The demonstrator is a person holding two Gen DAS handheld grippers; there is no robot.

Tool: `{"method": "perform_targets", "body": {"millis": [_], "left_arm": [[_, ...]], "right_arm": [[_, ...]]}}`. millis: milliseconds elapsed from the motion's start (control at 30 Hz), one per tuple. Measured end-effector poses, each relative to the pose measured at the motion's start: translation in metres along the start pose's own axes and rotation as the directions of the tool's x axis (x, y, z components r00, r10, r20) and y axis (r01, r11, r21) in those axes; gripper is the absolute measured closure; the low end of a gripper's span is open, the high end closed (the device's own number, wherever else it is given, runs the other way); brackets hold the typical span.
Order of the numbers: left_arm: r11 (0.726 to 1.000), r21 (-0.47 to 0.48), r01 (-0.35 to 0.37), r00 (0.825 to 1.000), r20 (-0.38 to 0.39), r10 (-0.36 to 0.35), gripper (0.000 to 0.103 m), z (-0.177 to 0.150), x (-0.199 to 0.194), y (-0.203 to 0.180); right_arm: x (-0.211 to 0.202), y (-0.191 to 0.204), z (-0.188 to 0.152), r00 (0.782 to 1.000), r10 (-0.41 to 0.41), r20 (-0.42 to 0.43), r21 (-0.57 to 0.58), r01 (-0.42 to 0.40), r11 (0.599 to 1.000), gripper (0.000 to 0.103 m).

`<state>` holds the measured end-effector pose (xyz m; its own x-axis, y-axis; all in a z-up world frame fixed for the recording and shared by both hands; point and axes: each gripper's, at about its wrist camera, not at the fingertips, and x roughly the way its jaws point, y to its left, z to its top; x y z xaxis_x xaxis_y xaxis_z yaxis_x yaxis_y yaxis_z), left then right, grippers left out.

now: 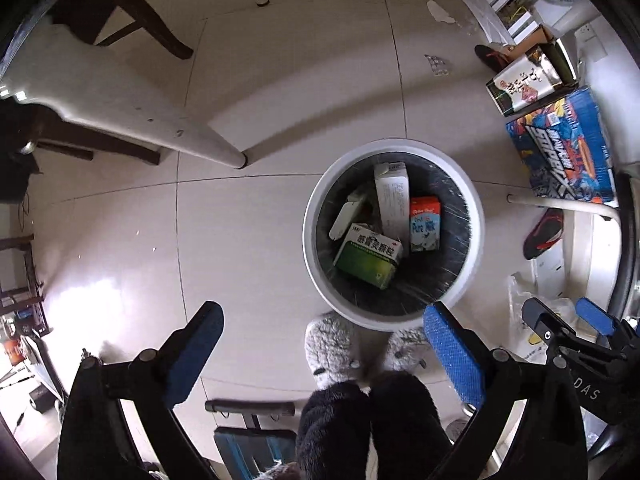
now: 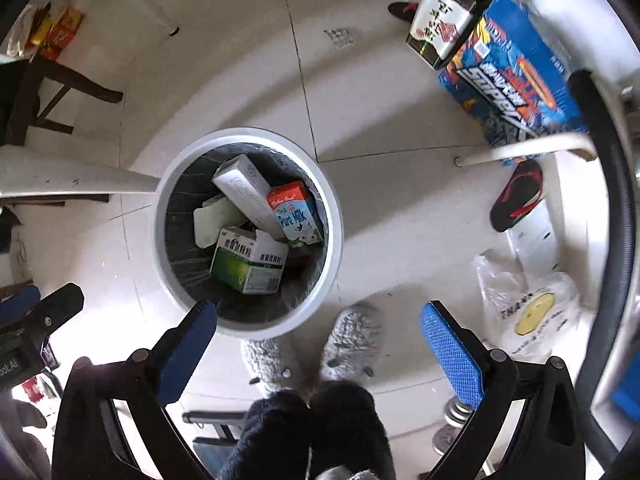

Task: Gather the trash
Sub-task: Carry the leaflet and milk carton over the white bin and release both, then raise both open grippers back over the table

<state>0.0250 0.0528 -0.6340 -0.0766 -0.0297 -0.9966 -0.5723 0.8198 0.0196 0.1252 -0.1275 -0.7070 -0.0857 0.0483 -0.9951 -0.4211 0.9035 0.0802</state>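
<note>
A round white trash bin (image 1: 320, 196) with a black liner stands on the tiled floor, also in the right wrist view (image 2: 334, 216). Inside lie a green medicine box (image 1: 366, 256), a tall white box (image 1: 392, 196), a red and blue milk carton (image 1: 425, 224) and a small white box (image 1: 346, 212). My left gripper (image 1: 322, 324) is open and empty, held above the bin's near side. My right gripper (image 2: 320, 320) is open and empty, above the floor just right of the bin; it also shows in the left wrist view (image 1: 568, 316).
The person's grey slippers (image 2: 352, 340) stand by the bin. A blue toy box (image 1: 560, 148), a green-white box (image 1: 528, 80), a blister pack (image 1: 437, 65), paper scraps (image 1: 440, 12), a black-red shoe (image 2: 516, 196) and a plastic bag (image 2: 528, 312) lie to the right. White table legs (image 1: 120, 104) stand left.
</note>
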Motion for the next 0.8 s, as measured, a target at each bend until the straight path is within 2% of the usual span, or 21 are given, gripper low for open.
{"method": "perform_targets", "body": {"millis": [333,667,800], "left_arm": [[0.999,-0.022,0.026,0.999,0.024,-0.026,0.001,-0.033,-0.100,0.012],[0.999,0.012,0.038,0.996,0.082,-0.039,0.001,-0.071,-0.221,0.032],[1.000,0.022,0.019,0.992,0.122,-0.022,0.001,-0.078,-0.268,0.038]], "right_arm": [[-0.122,0.010,-0.023,0.999,-0.021,0.040,-0.014,0.022,1.000,0.000],[-0.269,0.027,-0.066,0.996,0.004,0.094,-0.003,-0.004,1.000,0.000],[-0.325,0.036,-0.080,0.993,0.028,0.112,0.014,-0.030,0.999,0.000]]}}
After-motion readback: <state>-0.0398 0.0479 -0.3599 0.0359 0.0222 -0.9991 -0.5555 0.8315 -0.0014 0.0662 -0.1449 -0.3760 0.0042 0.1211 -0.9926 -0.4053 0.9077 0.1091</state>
